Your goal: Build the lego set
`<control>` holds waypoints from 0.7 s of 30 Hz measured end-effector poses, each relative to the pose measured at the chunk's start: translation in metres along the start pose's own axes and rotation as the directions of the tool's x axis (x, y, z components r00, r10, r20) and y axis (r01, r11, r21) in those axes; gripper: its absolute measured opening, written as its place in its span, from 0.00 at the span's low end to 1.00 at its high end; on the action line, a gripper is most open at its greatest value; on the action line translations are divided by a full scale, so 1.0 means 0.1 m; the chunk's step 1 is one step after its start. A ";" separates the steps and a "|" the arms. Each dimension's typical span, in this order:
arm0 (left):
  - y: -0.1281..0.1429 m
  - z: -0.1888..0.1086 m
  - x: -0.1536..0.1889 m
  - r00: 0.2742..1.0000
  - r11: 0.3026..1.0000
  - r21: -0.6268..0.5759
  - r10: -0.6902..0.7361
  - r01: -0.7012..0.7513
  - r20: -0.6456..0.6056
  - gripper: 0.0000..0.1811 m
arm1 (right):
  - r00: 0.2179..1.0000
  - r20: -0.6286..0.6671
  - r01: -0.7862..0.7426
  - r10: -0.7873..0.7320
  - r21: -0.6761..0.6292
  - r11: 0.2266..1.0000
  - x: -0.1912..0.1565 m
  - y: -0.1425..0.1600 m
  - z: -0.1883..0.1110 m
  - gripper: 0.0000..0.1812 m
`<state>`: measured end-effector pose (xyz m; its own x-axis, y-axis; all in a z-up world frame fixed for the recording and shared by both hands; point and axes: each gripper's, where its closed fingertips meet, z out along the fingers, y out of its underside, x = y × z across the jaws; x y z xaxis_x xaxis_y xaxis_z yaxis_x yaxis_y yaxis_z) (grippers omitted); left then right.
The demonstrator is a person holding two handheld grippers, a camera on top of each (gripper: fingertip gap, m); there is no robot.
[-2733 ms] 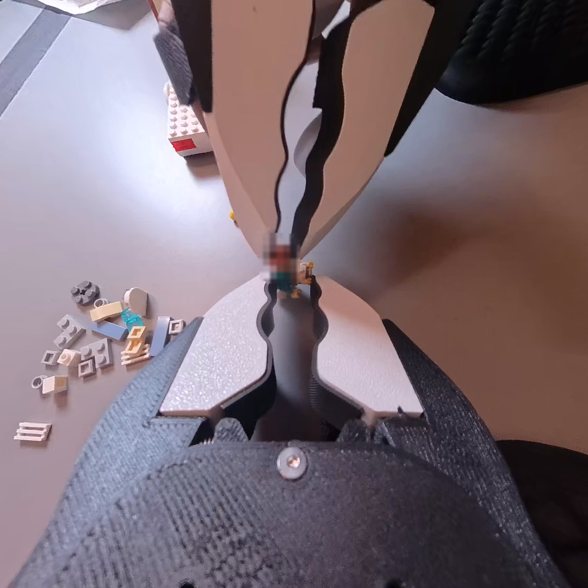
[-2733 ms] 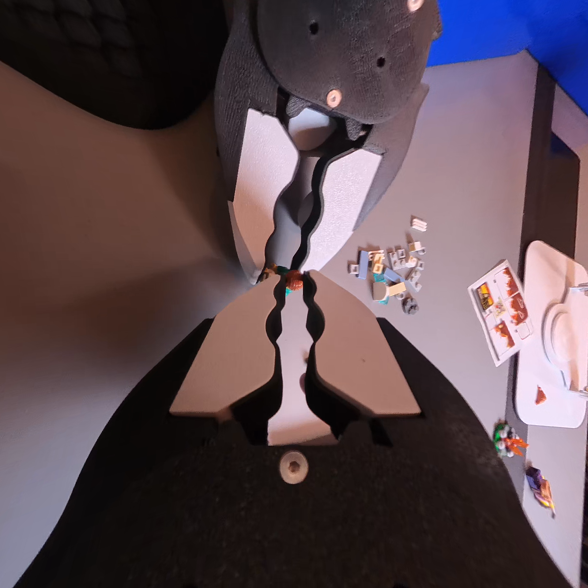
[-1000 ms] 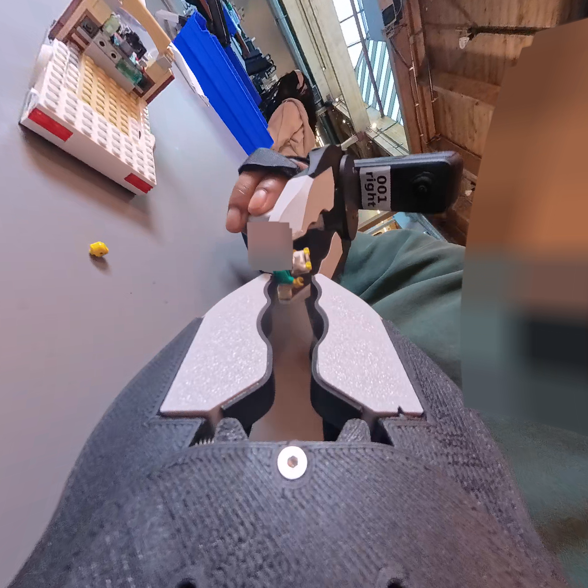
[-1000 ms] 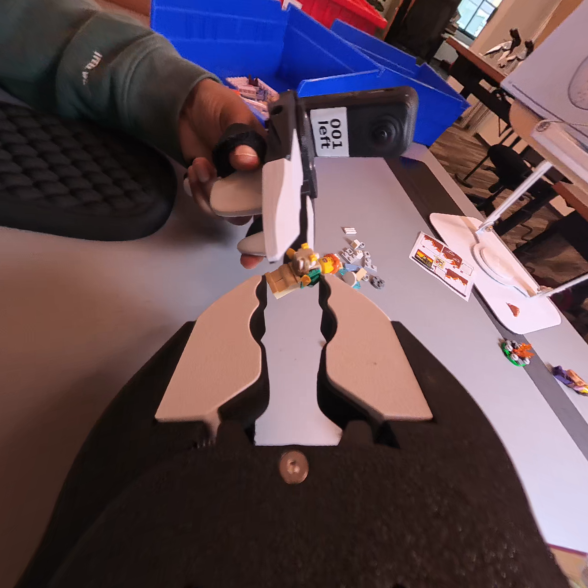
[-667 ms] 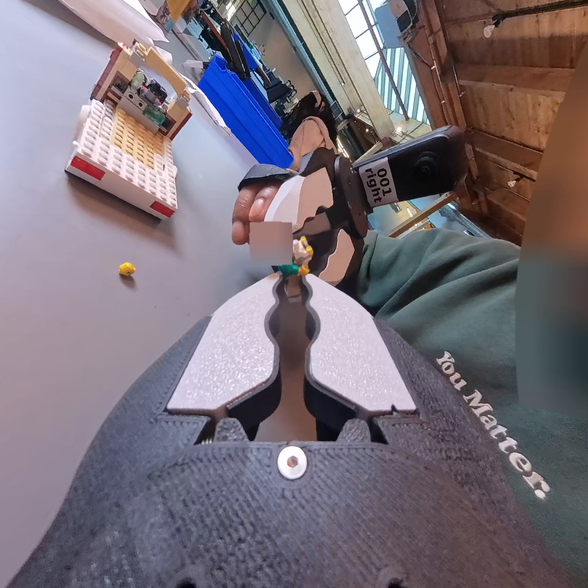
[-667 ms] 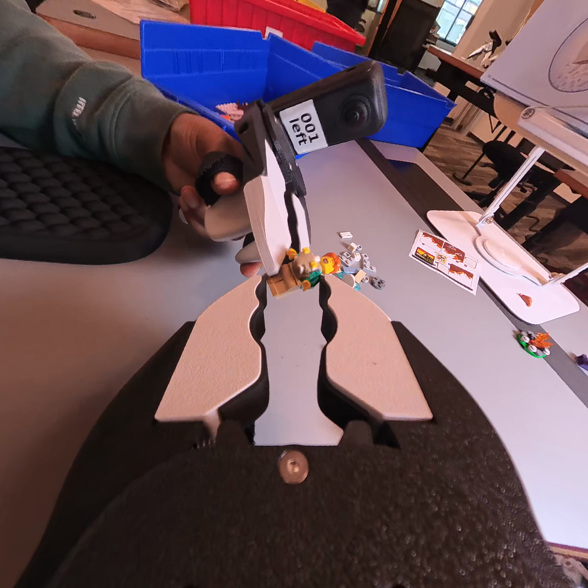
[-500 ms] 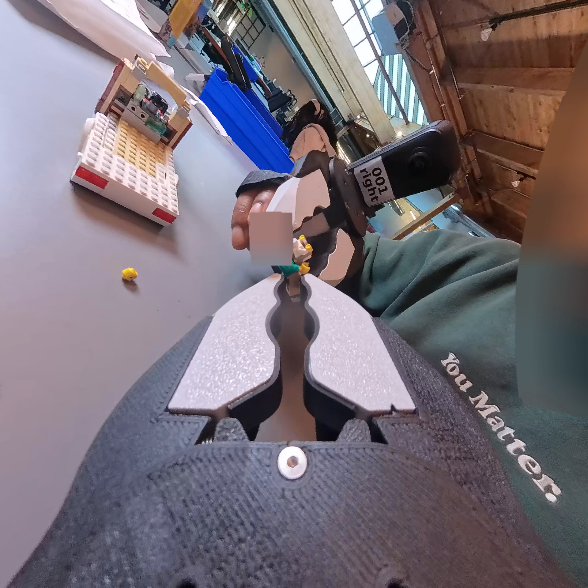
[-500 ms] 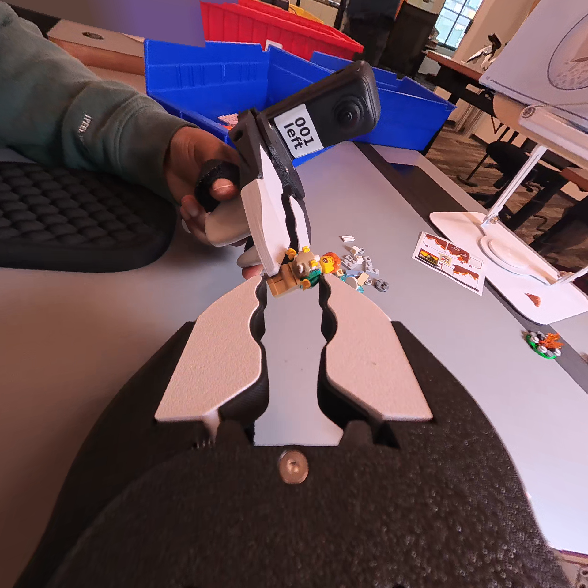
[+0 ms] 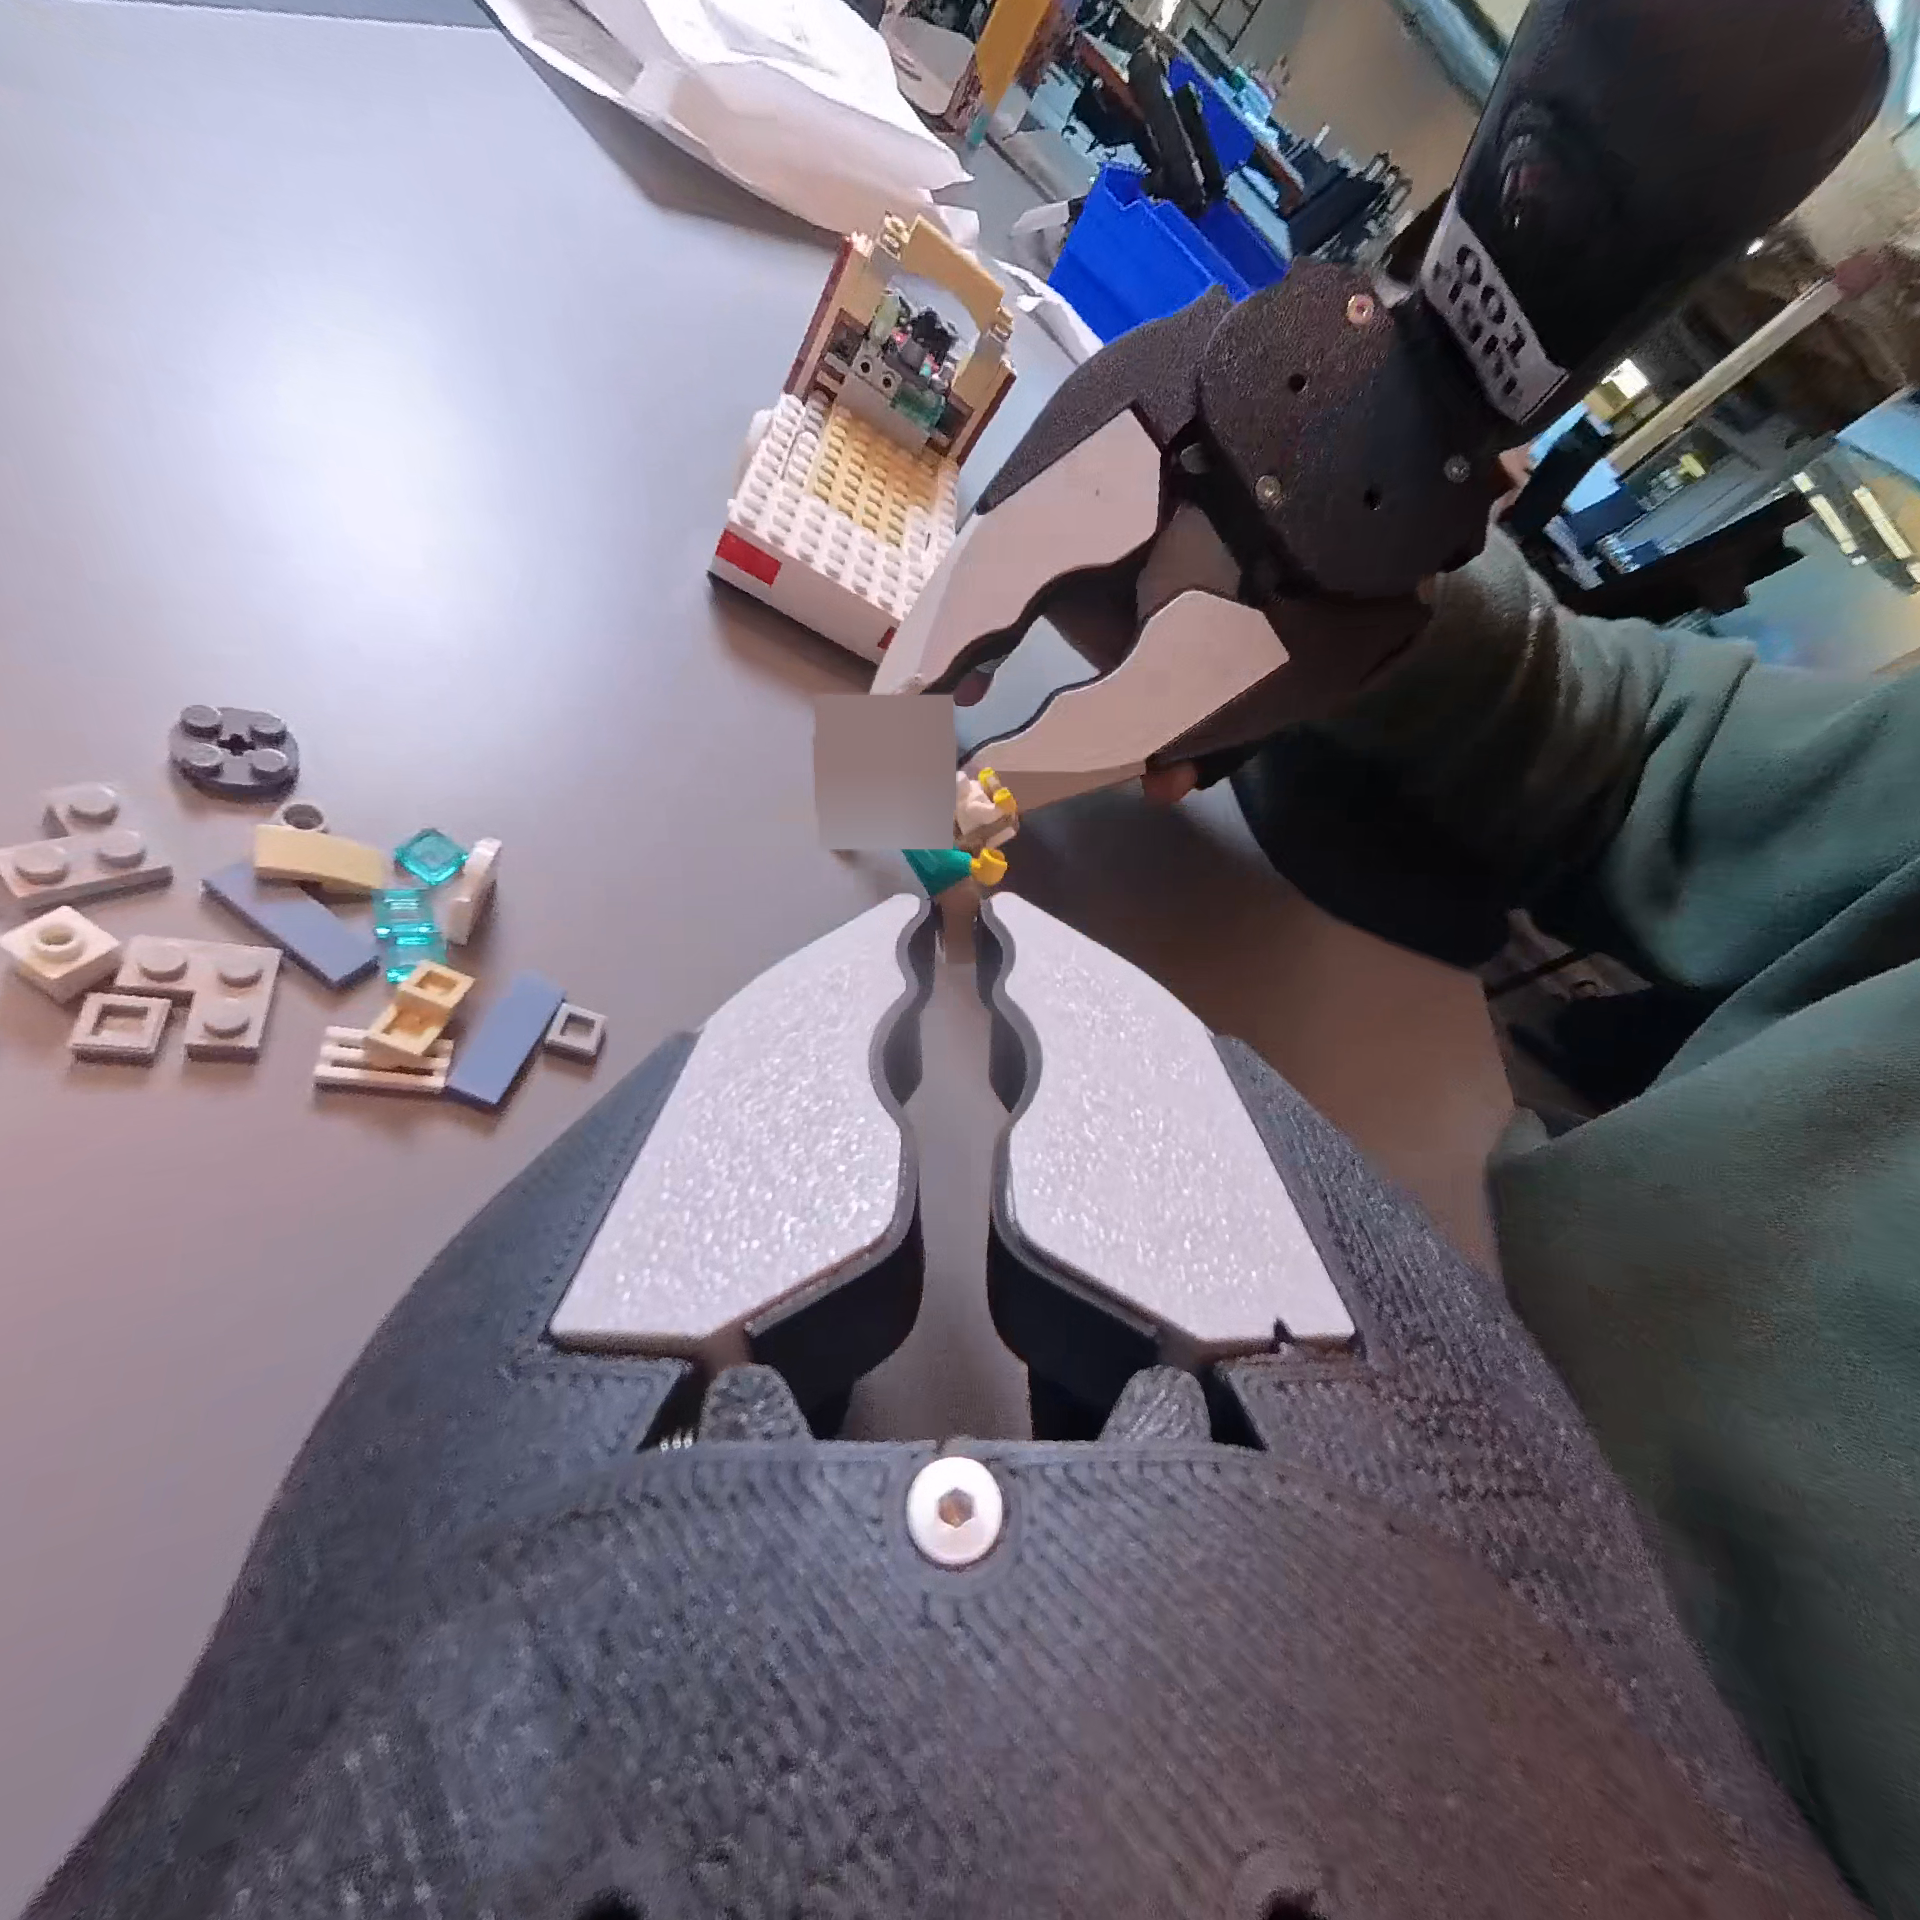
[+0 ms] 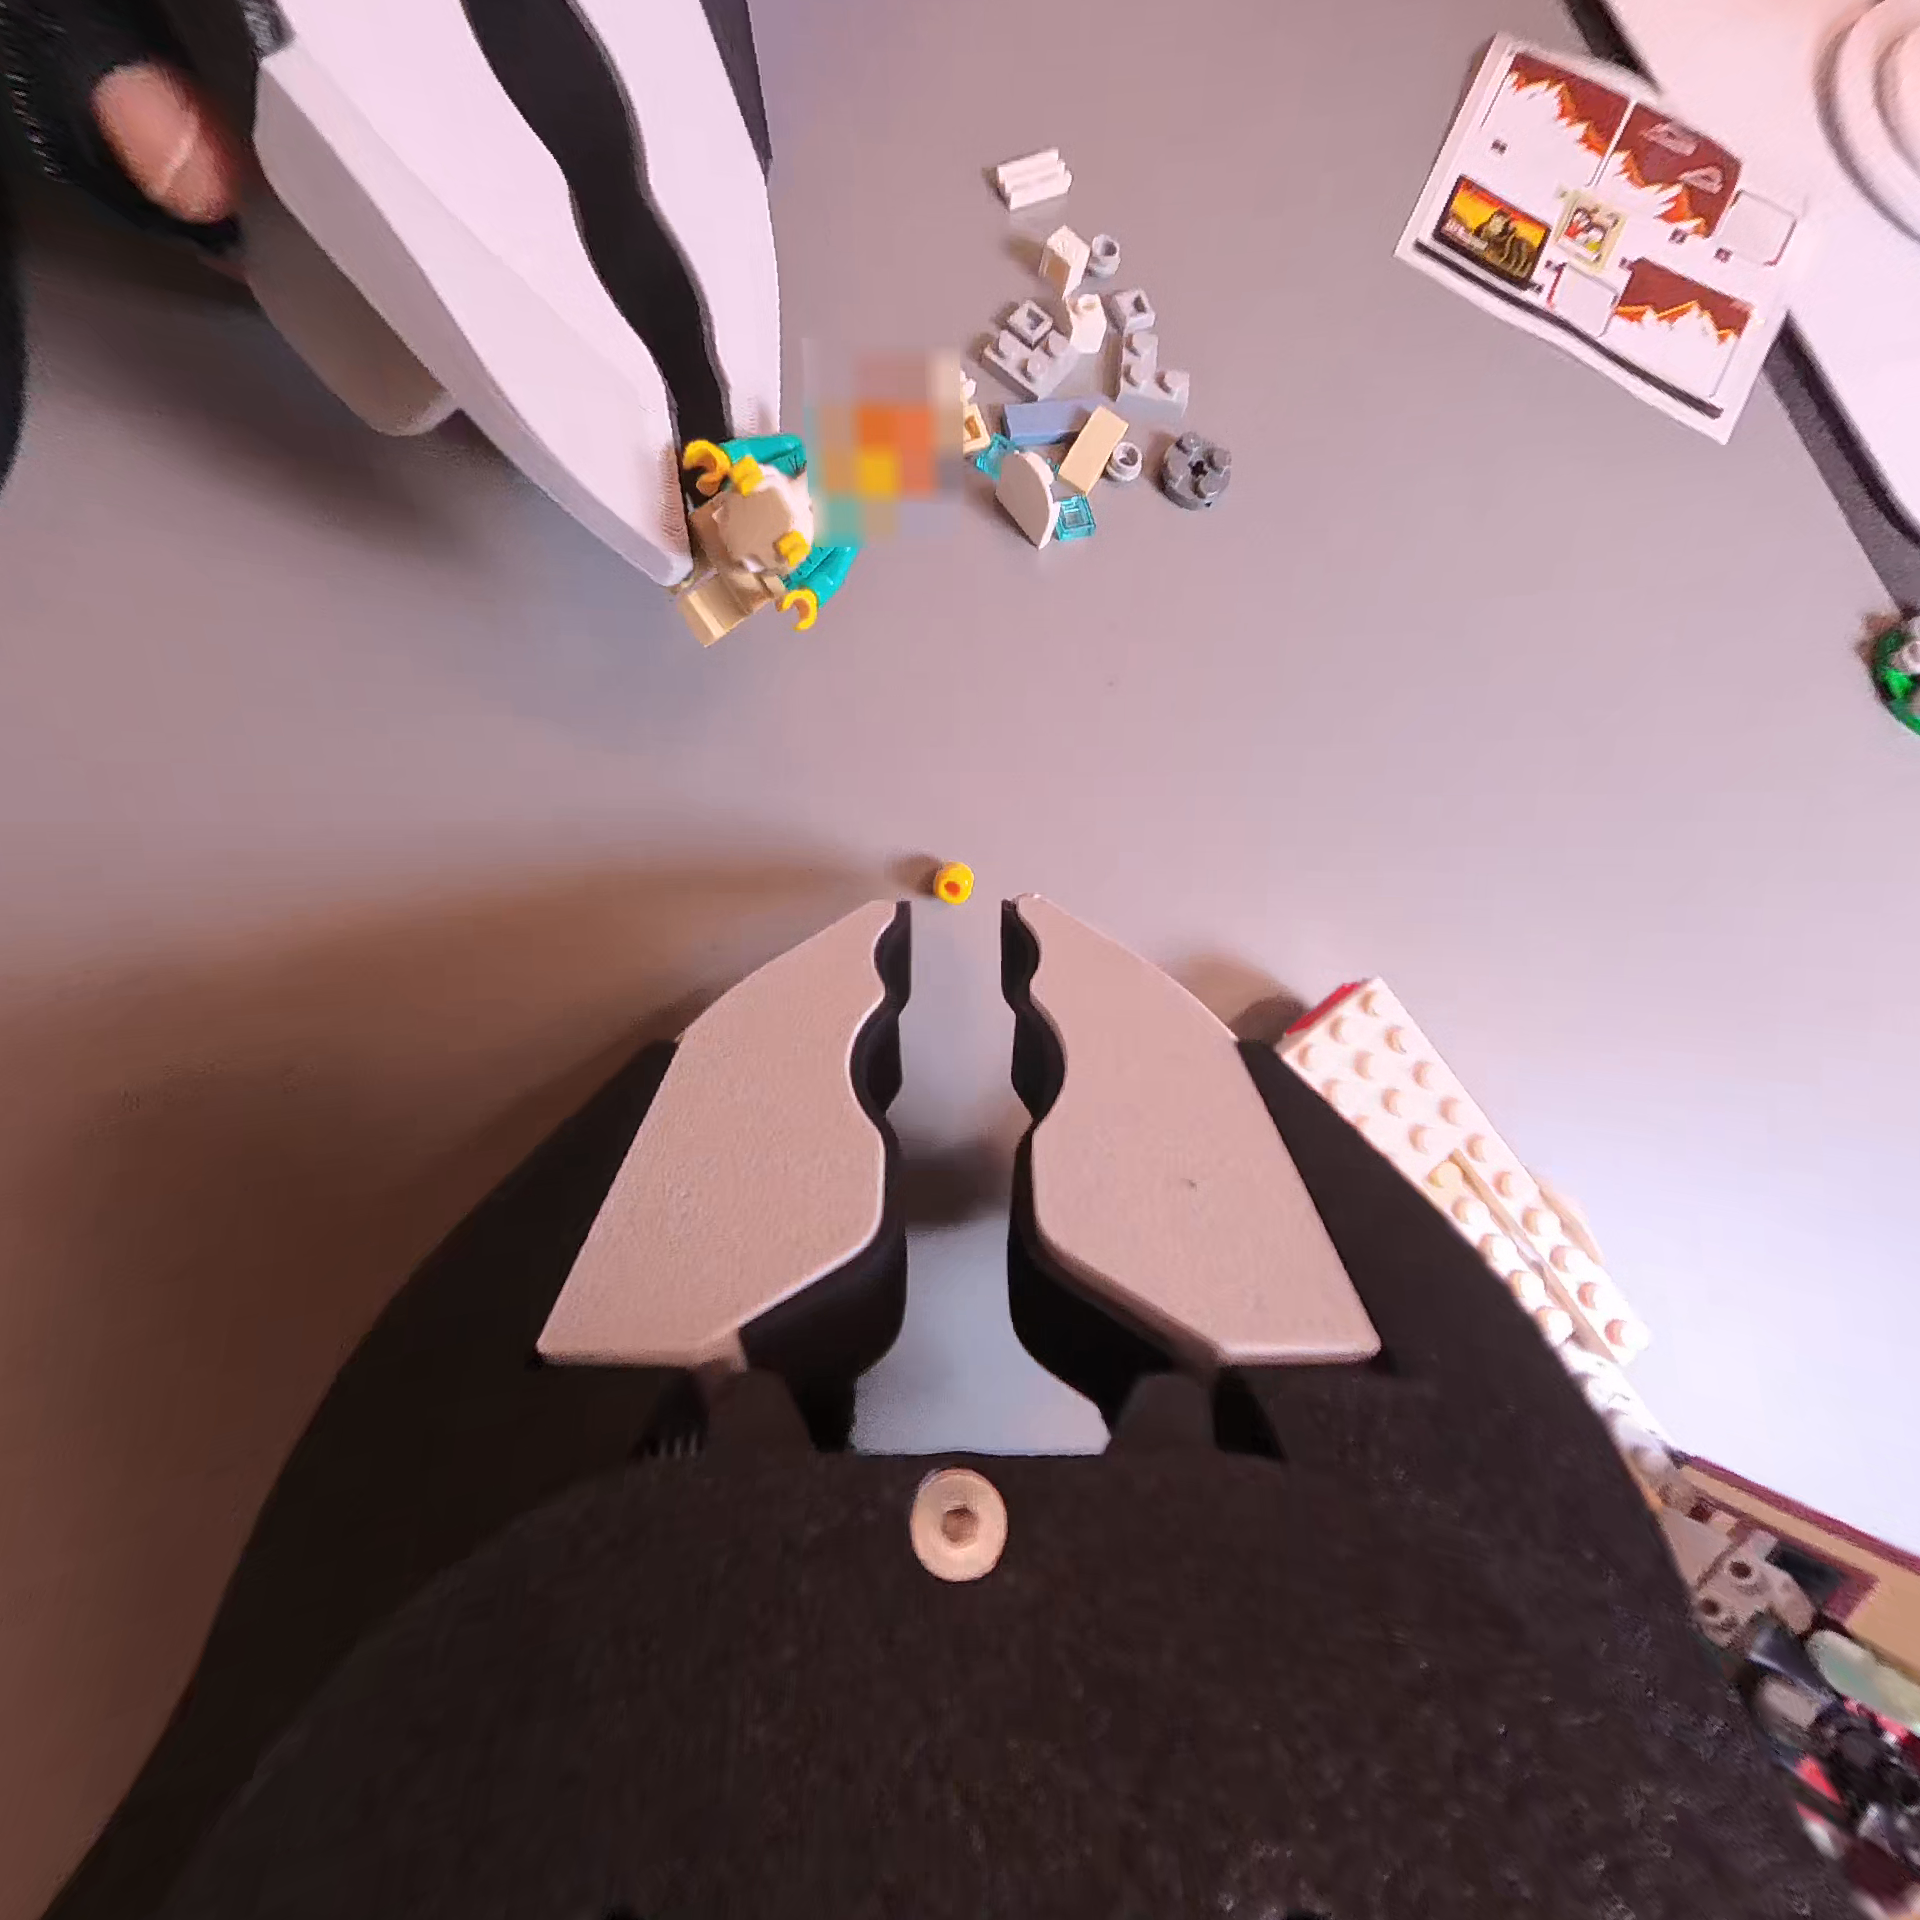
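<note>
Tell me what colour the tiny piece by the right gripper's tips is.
Yellow piece with a red centre; clearest in the right wrist view.

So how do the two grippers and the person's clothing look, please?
Both grippers have a dark textured printed body with a round screw, and two pale grey fingers with wavy black inner edges: the left gripper, the right gripper. The person wears a dark green sleeve.

Your white studded Lego baseplate (image 10: 1455, 1174) runs under the right tongs; the green round piece (image 10: 1901, 675) is cut by the picture's edge.
</note>
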<state>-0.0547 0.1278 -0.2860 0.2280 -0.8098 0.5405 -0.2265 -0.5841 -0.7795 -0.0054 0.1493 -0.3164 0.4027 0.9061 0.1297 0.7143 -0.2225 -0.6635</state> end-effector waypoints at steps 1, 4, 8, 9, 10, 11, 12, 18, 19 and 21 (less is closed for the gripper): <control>0.01 -0.01 -0.03 0.999 1.000 -0.006 0.022 -0.022 0.024 0.04 | 1.000 -0.002 0.005 -0.005 -0.030 1.000 0.01 0.00 0.03 0.08; 0.04 -0.04 -0.06 0.996 0.997 -0.025 0.072 -0.071 0.060 0.04 | 1.000 0.000 0.006 -0.006 -0.106 0.994 -0.01 -0.01 0.09 0.08; 0.12 -0.05 -0.10 0.990 0.992 -0.075 0.110 -0.103 0.090 0.04 | 1.000 -0.020 0.007 -0.011 -0.163 0.987 -0.01 0.00 0.14 0.08; 0.14 -0.05 -0.11 0.988 0.990 -0.089 0.120 -0.112 0.097 0.04 | 1.000 -0.015 0.006 -0.009 -0.167 0.986 -0.02 0.01 0.15 0.08; 0.15 -0.04 -0.12 0.987 0.988 -0.101 0.127 -0.117 0.098 0.04 | 1.000 -0.015 0.005 -0.007 -0.172 0.985 -0.02 0.02 0.15 0.07; 0.17 -0.04 -0.10 0.987 0.986 -0.109 0.133 -0.123 0.088 0.04 | 1.000 -0.015 0.002 -0.005 -0.178 0.984 -0.02 0.03 0.16 0.06; 0.18 -0.03 -0.09 0.987 0.984 -0.120 0.140 -0.130 0.082 0.04 | 1.000 -0.009 0.000 -0.002 -0.177 0.984 -0.03 0.04 0.16 0.05; 0.22 0.00 -0.03 0.965 0.958 -0.158 0.253 -0.239 0.073 0.04 | 1.000 0.020 -0.008 0.012 -0.169 0.986 -0.12 0.13 0.07 0.05; 0.23 0.00 -0.02 0.960 0.953 -0.163 0.270 -0.255 0.073 0.04 | 1.000 0.025 -0.010 0.015 -0.167 0.986 -0.13 0.14 0.05 0.07; 0.22 0.02 0.03 0.951 0.943 -0.154 0.306 -0.295 0.052 0.04 | 0.999 0.044 -0.007 0.013 -0.122 0.993 -0.16 0.08 0.00 0.11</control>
<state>-0.0573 0.1123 -0.3021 0.1971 -0.9456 0.2587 -0.4270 -0.3203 -0.8456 -0.0059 0.1331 -0.3236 0.3859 0.9183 0.0884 0.7757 -0.2711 -0.5699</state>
